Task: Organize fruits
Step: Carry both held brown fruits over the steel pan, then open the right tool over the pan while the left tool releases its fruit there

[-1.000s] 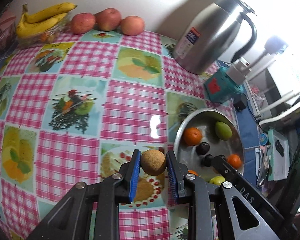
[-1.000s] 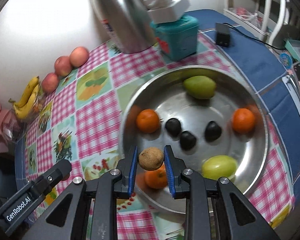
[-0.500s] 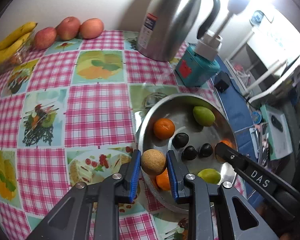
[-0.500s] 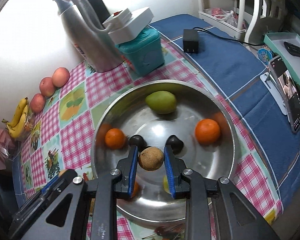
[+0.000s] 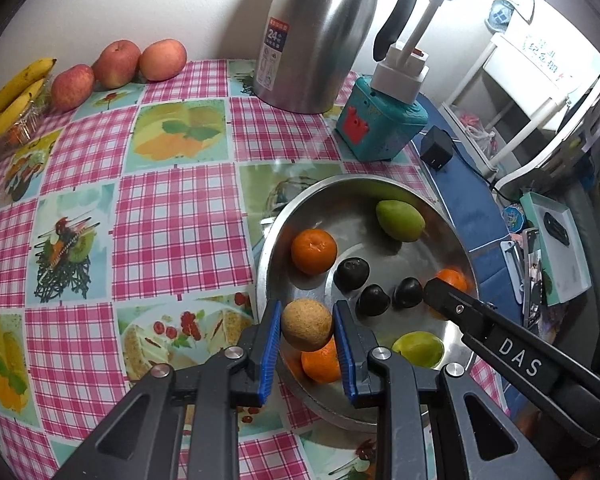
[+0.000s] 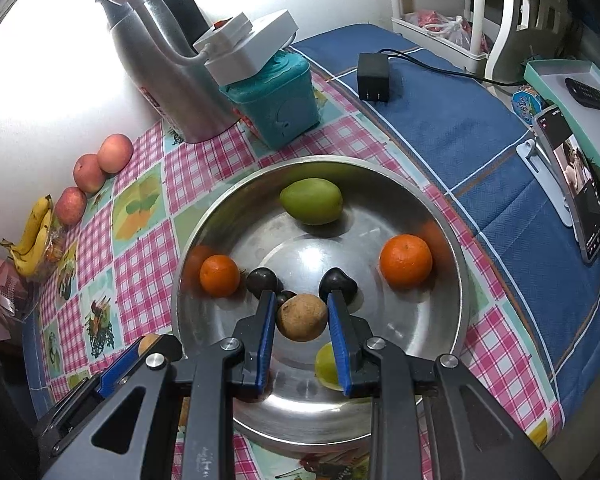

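Left tool (image 5: 307, 330) clamped on a brown fruit (image 5: 307, 324) over the bowl (image 5: 268, 256) rim at 7 o'clock, right tool (image 6: 302, 317) clamped on another brown fruit (image 6: 302, 317) above bowl centre, oranges (image 6: 406, 261) at 3 and 9.

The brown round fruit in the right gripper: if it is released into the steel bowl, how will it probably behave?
The brown round fruit looks nearly spherical, so it would likely roll on the smooth, curved steel bowl toward the middle. It may bump the dark fruits just beyond it. Held in the right gripper without visible denting, it seems firm.
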Motion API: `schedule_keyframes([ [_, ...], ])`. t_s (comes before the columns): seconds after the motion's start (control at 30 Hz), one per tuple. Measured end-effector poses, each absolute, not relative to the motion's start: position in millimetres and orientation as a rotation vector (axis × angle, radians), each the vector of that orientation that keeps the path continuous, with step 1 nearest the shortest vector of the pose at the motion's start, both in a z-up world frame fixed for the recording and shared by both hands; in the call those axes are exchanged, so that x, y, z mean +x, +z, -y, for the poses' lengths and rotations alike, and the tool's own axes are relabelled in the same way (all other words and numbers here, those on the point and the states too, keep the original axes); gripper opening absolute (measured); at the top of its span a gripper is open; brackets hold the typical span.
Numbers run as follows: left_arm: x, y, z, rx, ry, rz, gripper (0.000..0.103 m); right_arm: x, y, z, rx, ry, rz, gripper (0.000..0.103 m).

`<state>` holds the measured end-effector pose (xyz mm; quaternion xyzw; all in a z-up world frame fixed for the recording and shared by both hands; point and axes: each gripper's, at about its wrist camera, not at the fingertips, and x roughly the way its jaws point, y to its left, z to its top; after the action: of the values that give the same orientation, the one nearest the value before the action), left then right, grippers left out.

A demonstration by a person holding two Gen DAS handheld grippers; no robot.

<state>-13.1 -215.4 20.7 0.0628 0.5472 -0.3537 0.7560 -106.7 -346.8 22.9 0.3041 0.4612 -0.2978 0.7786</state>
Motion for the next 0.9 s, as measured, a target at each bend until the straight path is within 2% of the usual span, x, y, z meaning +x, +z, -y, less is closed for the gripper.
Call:
schedule_keyframes([
  [0.53,-15.6,14.8,222.0,0.152,-0.772,-1.211,0.030,-107.2,9.3,351.3,0.685,-0.657,-1.031,0.028],
  [0.67,-14.6,14.7,222.3,0.146,-0.764,-1.215,0.039,-110.1,4.1,355.9,0.732,-0.648,-1.036,0.028],
  [0.83,-11.9,15.8,218.3,0.137,-0.741,-1.222,0.041,-113.1,4.2,357.2,0.726,-0.663,-1.028,0.028],
  [0.9,-9.5,16.0,214.6,0.133,-0.717,-1.227,0.050,-113.0,5.9,356.2,0.711,-0.663,-1.025,0.028],
])
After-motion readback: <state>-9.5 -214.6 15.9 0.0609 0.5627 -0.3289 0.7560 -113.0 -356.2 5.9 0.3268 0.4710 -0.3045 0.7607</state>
